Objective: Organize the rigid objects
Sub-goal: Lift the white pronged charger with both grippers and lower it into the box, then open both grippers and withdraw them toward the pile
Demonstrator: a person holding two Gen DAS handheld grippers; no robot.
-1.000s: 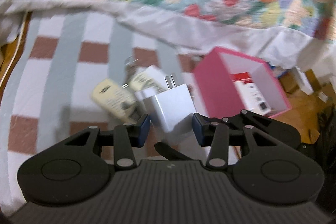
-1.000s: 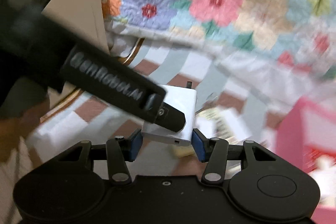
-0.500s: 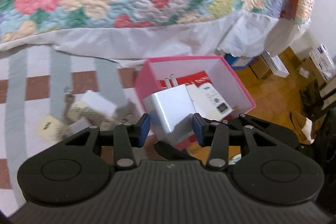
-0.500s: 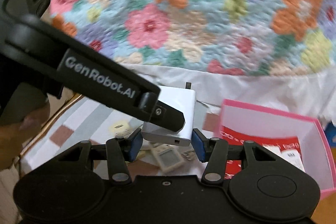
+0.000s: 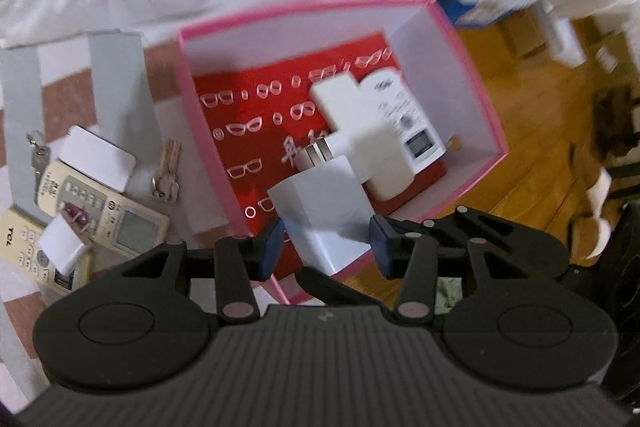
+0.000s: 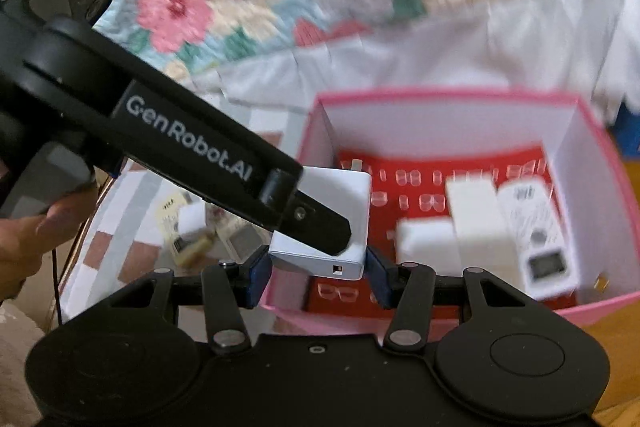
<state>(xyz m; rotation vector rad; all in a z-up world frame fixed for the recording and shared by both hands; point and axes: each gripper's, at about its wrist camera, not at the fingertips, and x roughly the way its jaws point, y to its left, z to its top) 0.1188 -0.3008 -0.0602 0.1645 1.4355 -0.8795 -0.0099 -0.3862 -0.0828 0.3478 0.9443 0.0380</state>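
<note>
Both sets of fingers clamped on one white charger, prongs forward, over the pink box. Lower onto bare red floor, clear of stowed chargers, then release.

Soft indoor light, heavy motion blur (worst toward the top), fisheye-bent edges, faint shadows

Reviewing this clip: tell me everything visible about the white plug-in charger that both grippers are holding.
The white plastic wall charger is a smooth, glossy, rounded block with metal prongs on one end and a small port on the opposite face, seen in the right wrist view. Both the left gripper and the right gripper clamp it between blue-padded fingers. It hangs tilted in the air over the open pink cardboard box, above the near-left part of the red floor, touching nothing but the fingers.
</note>
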